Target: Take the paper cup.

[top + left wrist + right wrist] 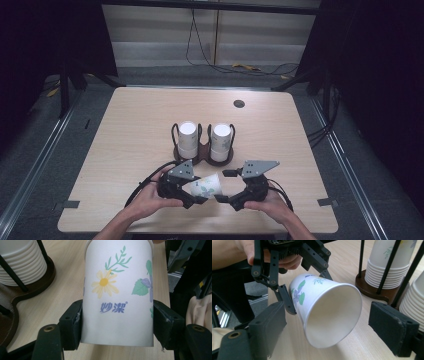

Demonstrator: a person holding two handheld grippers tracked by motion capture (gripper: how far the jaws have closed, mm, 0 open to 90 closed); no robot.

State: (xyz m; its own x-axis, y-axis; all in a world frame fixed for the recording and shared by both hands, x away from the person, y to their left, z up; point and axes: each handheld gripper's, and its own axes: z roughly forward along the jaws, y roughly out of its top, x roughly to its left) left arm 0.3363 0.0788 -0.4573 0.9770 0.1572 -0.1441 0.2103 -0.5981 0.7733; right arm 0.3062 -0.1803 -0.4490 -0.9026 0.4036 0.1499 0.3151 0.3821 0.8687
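Note:
A white paper cup (205,187) printed with flowers lies on its side a little above the table, its mouth turned to the right. My left gripper (196,191) is shut on it near the base, and both pads press on the cup (117,290) in the left gripper view. My right gripper (225,186) stands open at the cup's mouth. In the right gripper view its pads (393,327) flank the rim of the cup (332,315) without touching it, and the left gripper (307,287) grips the far end.
A dark wooden holder (202,157) with wire posts stands mid-table with two stacks of upturned cups (188,137) (220,140), just behind both grippers. A round cable hole (239,104) sits farther back in the table (130,125). Cables lie on the floor beyond.

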